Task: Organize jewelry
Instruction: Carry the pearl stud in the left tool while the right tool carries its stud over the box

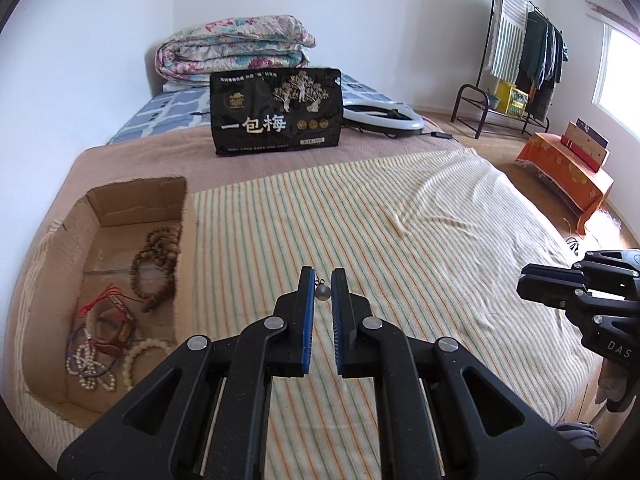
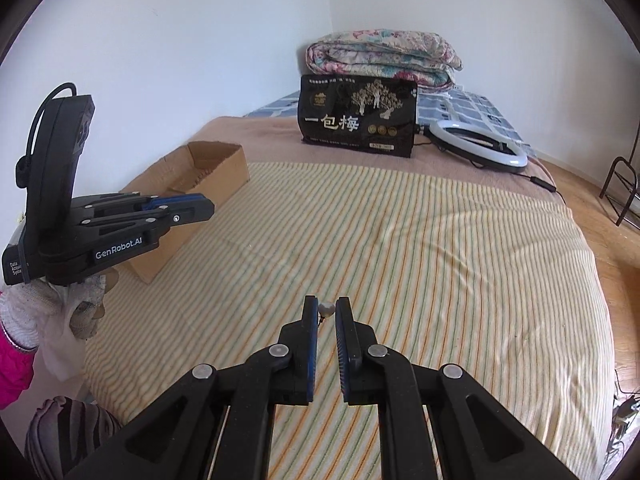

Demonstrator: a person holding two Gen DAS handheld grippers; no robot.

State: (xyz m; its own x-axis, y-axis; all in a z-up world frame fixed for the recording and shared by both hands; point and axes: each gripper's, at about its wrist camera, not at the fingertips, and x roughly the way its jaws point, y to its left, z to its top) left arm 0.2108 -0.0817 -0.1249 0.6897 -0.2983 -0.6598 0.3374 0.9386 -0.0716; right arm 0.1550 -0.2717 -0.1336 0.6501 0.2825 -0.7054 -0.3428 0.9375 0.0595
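My left gripper (image 1: 323,278) is shut on a small grey pearl earring (image 1: 322,292) with a thin wire hook, held above the striped blanket (image 1: 400,220). To its left stands an open cardboard box (image 1: 136,196) holding brown bead strands (image 1: 156,264), red cord bracelets and white bead bracelets (image 1: 136,356). My right gripper (image 2: 326,304) is likewise shut on a pale pearl earring (image 2: 327,309) over the blanket. The left gripper (image 2: 196,206) appears side-on beside the box (image 2: 218,168) in the right wrist view, and the right gripper (image 1: 532,280) shows at the right edge of the left wrist view.
A black snack bag (image 1: 276,112) stands at the back of the bed, with a folded floral quilt (image 1: 236,50) behind it and a ring light (image 1: 384,118) beside it. A clothes rack (image 1: 520,60) and an orange-draped bench (image 1: 568,176) stand on the floor at the right. A gloved hand (image 2: 72,304) holds the left gripper.
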